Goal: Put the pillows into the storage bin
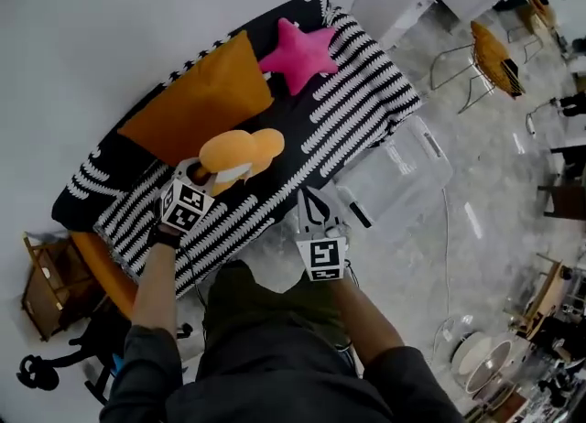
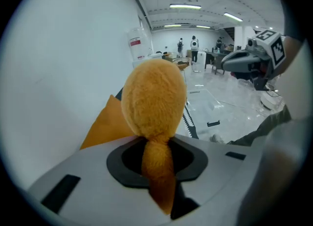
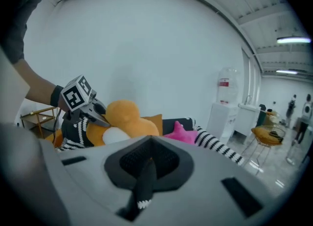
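Left tool (image 2: 157,169) pinches the orange pillow (image 2: 154,98) over the sofa (image 1: 366,110). Right tool (image 3: 145,173) pinches striped cloth (image 3: 138,193). Next, carry the pillow right to the bin (image 1: 412,167).

Both forearms reached forward from the body. The left gripper (image 1: 216,179) pointed steeply down, its jaws pinched on a fold of the orange plush (image 1: 240,151). The right gripper (image 1: 311,200), nearer level, had its jaws closed on a strip of the striped cover (image 1: 362,105).
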Demonstrator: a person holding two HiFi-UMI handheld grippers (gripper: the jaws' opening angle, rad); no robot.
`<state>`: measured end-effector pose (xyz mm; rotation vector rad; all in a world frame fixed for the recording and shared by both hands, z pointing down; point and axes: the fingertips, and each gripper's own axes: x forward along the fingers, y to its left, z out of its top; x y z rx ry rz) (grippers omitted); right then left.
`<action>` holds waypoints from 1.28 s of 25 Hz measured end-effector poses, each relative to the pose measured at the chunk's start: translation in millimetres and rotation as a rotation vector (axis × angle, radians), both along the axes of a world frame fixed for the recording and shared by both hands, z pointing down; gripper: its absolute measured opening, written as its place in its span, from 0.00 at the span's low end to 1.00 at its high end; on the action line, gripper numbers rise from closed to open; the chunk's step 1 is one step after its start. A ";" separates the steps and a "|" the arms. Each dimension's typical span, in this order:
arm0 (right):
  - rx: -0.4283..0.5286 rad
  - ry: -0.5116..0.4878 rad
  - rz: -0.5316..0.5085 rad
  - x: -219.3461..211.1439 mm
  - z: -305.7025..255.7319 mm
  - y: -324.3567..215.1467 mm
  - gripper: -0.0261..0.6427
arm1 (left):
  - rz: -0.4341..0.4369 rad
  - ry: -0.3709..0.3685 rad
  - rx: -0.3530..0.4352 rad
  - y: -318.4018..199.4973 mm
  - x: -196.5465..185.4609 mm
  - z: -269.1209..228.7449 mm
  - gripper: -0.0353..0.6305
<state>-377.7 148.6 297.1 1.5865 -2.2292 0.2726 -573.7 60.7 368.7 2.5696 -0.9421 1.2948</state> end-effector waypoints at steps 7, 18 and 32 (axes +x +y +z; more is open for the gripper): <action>-0.034 -0.010 0.164 159.6 24.1 21.3 0.04 | 0.150 -0.014 -0.017 -10.2 173.6 22.8 0.18; -0.135 -0.036 0.438 355.6 108.5 71.0 0.04 | 0.398 -0.014 -0.070 3.3 419.3 112.7 0.19; -0.293 -0.106 0.668 496.3 252.6 146.4 0.04 | 0.724 -0.124 -0.123 69.2 623.4 296.5 0.20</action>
